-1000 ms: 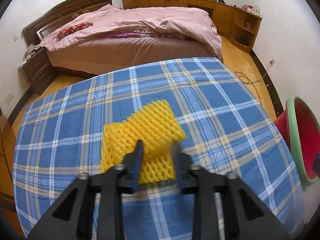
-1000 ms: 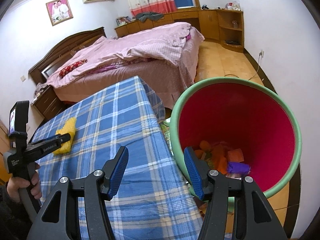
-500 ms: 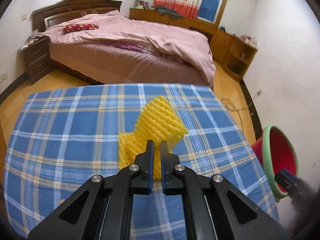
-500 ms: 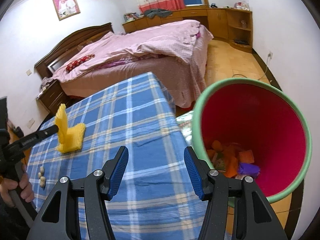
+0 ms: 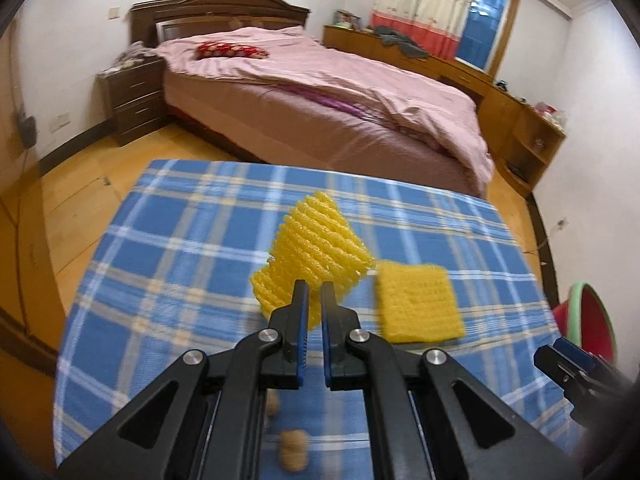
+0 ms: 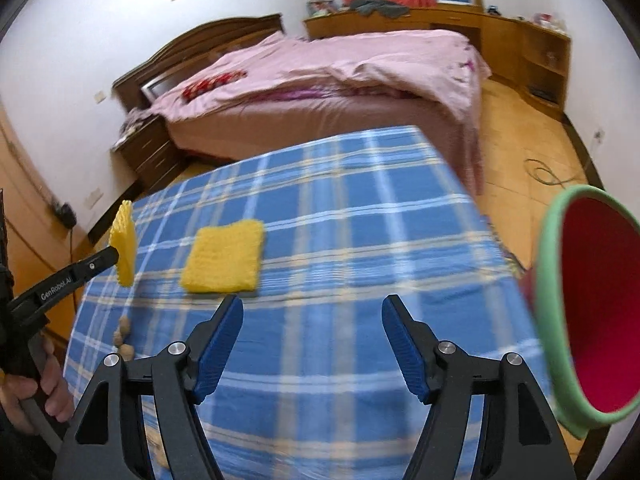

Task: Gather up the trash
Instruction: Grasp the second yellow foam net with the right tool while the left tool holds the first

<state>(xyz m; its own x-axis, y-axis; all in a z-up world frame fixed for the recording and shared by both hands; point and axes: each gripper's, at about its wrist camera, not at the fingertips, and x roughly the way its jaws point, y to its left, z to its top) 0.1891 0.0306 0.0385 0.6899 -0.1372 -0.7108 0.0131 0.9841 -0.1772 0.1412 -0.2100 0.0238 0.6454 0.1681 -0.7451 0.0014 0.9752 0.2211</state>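
My left gripper (image 5: 315, 292) is shut on a yellow foam fruit net (image 5: 316, 252) and holds it up above the blue plaid table (image 5: 180, 240). The right wrist view shows that net (image 6: 125, 248) at the far left, clamped in the left gripper (image 6: 116, 258). A second yellow foam net (image 6: 225, 257) lies flat on the cloth, also visible to the right of the lifted one (image 5: 418, 302). My right gripper (image 6: 312, 320) hovers just in front of the flat net, its jaws opening with nothing between them. The red bucket with a green rim (image 6: 592, 304) stands at the right.
A few walnuts (image 6: 124, 336) lie near the table's left front edge, also seen under the left gripper (image 5: 294, 454). A bed with pink covers (image 6: 340, 76) stands beyond the table. A person's hand (image 6: 24, 396) grips the left tool's handle. Wooden floor surrounds the table.
The left gripper closed on one net and lifted it off the other, which stays flat on the cloth. The right gripper swung left from the bucket toward the flat net and widened its jaws.
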